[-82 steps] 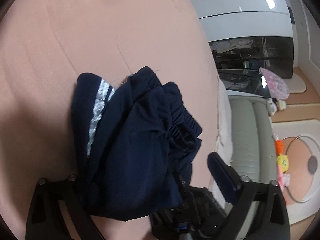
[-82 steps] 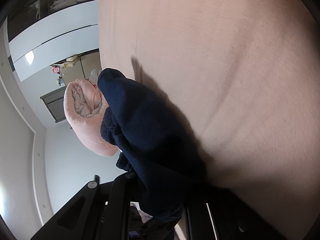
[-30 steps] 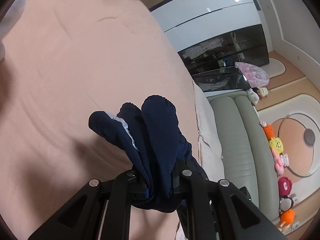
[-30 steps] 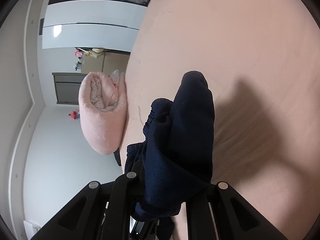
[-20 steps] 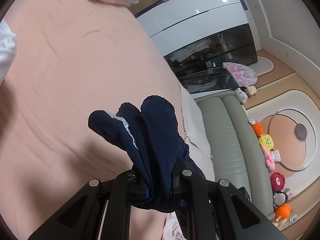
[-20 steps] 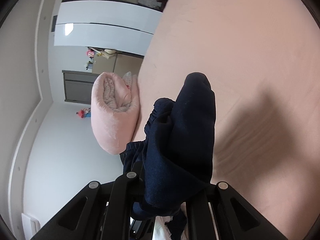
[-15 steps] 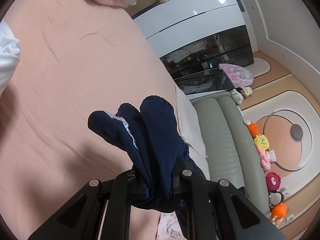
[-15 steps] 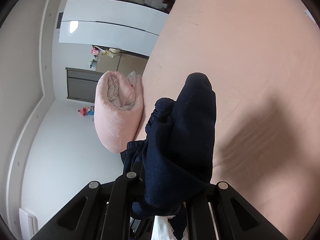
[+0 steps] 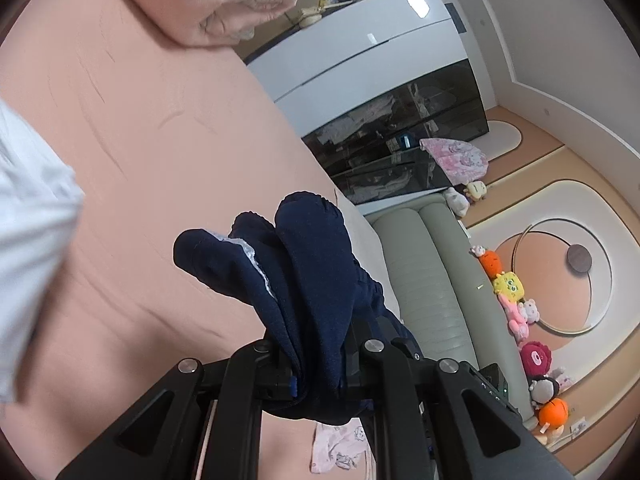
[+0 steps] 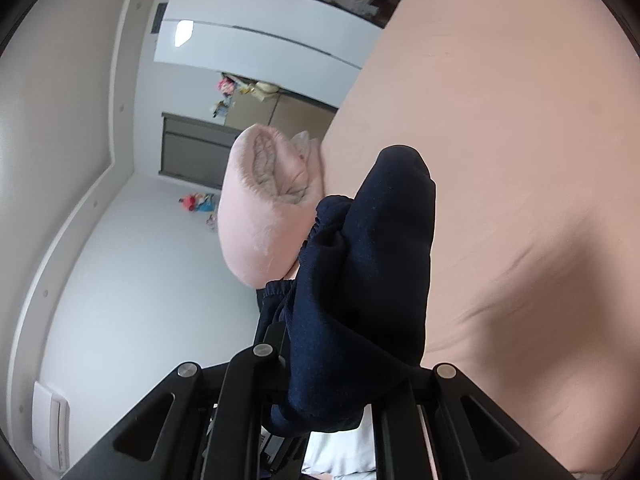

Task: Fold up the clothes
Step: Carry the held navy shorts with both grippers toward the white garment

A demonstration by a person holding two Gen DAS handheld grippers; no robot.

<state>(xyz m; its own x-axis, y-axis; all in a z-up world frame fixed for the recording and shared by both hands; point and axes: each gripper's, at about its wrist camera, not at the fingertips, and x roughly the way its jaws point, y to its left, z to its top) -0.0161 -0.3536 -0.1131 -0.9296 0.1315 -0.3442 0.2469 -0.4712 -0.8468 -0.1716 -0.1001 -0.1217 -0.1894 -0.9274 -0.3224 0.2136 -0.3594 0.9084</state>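
A navy garment (image 9: pixel 304 280) with a pale silver stripe along one seam is bunched between the jaws of my left gripper (image 9: pixel 316 354), which is shut on it, lifted above the pink bed sheet (image 9: pixel 168 152). In the right wrist view, another bunch of the same navy garment (image 10: pixel 372 280), showing a gathered elastic waistband, is clamped in my right gripper (image 10: pixel 332 360), also shut. The cloth folds over both sets of fingers and hides the pads. It hangs clear of the pink bed sheet (image 10: pixel 520 140).
A rolled pink blanket (image 9: pixel 224 0) lies at the far end of the bed, also seen as the rolled pink blanket (image 10: pixel 264 208). White cloth (image 9: pixel 28 232) sits at the left. A green padded bench (image 9: pixel 432 280), soft toys (image 9: pixel 516 304) and a glass cabinet (image 9: pixel 400 148) stand beyond the bed edge.
Both grippers have risen from the sheet with the navy garment still clamped. More of the room, the rolled blanket and the white cloth have come into view.
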